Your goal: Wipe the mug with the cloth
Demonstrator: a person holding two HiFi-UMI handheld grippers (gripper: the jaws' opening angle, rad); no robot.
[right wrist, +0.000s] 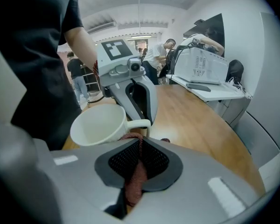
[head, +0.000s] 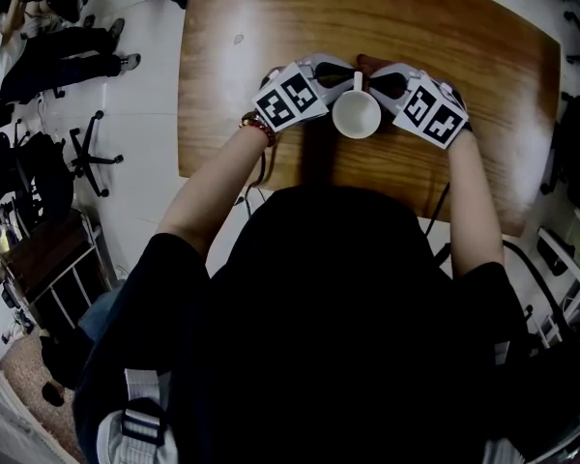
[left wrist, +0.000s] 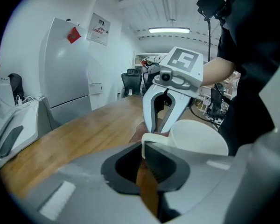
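Note:
A white mug (head: 356,115) stands upright on the wooden table (head: 251,27), its handle (head: 358,81) pointing away from me. My left gripper (head: 344,73) reaches in from the left and is shut on the mug handle (left wrist: 147,137), with the mug's body (left wrist: 199,137) just to the right of the jaws. My right gripper (head: 371,73) comes in from the right, shut on a reddish-brown cloth (right wrist: 134,177). The cloth's end (right wrist: 129,136) lies against the mug (right wrist: 99,125) below its handle (right wrist: 138,123). A little of the cloth (head: 371,63) shows beyond the handle.
The table's near edge (head: 271,184) runs just before my body. A white machine (right wrist: 201,67) sits on a side counter to the right. A white cabinet (left wrist: 65,73) stands beyond the table on the left. An office chair base (head: 93,153) is on the floor at left.

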